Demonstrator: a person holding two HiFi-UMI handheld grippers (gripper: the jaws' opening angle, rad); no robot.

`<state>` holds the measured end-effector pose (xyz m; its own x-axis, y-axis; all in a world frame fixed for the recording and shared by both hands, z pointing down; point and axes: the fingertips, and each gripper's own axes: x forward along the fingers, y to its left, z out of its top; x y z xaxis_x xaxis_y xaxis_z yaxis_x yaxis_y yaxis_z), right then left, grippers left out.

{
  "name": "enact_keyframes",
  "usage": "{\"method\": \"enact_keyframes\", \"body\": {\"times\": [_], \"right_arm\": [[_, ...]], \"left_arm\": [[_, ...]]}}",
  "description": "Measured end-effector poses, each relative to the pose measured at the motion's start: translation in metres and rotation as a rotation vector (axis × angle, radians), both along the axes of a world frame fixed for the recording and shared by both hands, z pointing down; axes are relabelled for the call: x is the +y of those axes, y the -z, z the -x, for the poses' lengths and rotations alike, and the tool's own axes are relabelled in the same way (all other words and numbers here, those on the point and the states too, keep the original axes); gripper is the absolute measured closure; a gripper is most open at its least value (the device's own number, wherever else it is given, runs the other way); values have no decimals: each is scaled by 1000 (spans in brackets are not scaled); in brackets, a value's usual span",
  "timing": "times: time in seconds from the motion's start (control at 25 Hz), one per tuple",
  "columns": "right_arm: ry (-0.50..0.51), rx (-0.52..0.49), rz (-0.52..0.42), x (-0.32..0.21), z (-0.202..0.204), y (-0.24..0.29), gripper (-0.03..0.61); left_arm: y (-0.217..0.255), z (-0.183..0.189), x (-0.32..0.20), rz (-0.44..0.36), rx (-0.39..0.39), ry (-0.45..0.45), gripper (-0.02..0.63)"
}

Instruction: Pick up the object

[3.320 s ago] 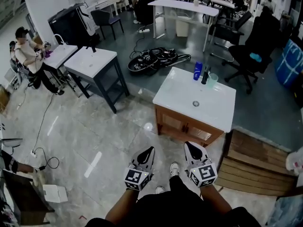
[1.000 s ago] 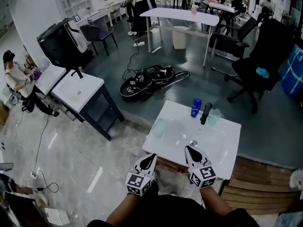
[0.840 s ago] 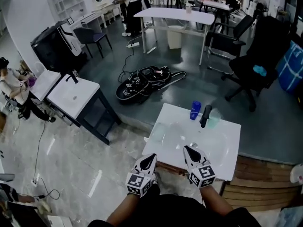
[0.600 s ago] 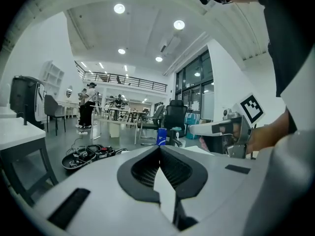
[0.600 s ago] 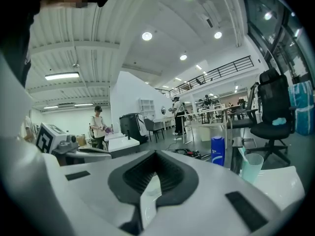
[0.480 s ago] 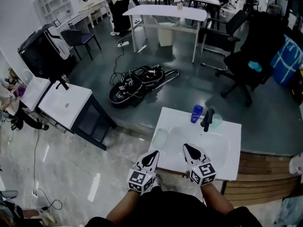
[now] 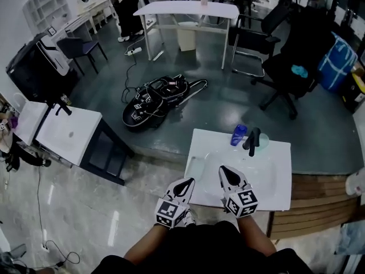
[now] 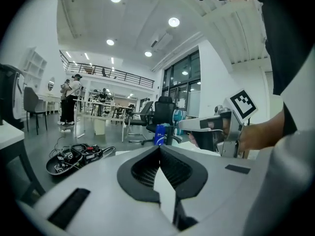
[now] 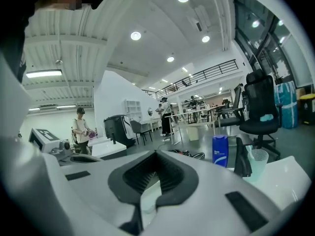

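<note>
Closer now than a few seconds back, the sink (image 7: 282, 178) lies right under both grippers, where earlier it stood well ahead across the floor. Its white top fills the lower middle of the head view.

The left gripper (image 7: 185, 182) hangs over the near left part of the top, and its jaws are pressed together tip to tip with nothing between them. The right gripper (image 7: 226, 170) reaches a little farther, over the basin; its jaws meet at the tips too and grip nothing.

The bottle (image 7: 238, 135) – blue, upright – stands at the far edge of the sink top, apart from both grippers and untouched. Just beside it on the right rises the black faucet (image 7: 252, 141), and a clear cup (image 7: 263, 141) stands right behind the faucet.

Beyond the sink, a tangle of black gear (image 7: 153, 95) lies on the dark floor. A second sink (image 7: 65, 137) stands off to the left, a black chair (image 7: 291, 67) to the right – and a white table (image 7: 188, 9) at the far end, with a person (image 7: 124, 4) standing by it.
</note>
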<state>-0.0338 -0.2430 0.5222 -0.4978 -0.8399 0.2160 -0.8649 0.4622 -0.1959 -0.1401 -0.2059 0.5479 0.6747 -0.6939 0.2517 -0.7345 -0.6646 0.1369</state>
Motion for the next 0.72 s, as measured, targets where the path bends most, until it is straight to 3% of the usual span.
{"method": "enact_keyframes", "body": {"times": [0.12,0.32,0.72], "right_arm": [[-37,-41,18,-8,-5,-1,560],[8,-39,60,-8,-8,-14,560],[75,6,121,3,-18,-42,560]], "left_arm": [[-3,-6,-9,6,-1,-28,600],[-16,-16,-14,34,-21,-48,600],[-49,-19,-23,95,-57,23,600]]}}
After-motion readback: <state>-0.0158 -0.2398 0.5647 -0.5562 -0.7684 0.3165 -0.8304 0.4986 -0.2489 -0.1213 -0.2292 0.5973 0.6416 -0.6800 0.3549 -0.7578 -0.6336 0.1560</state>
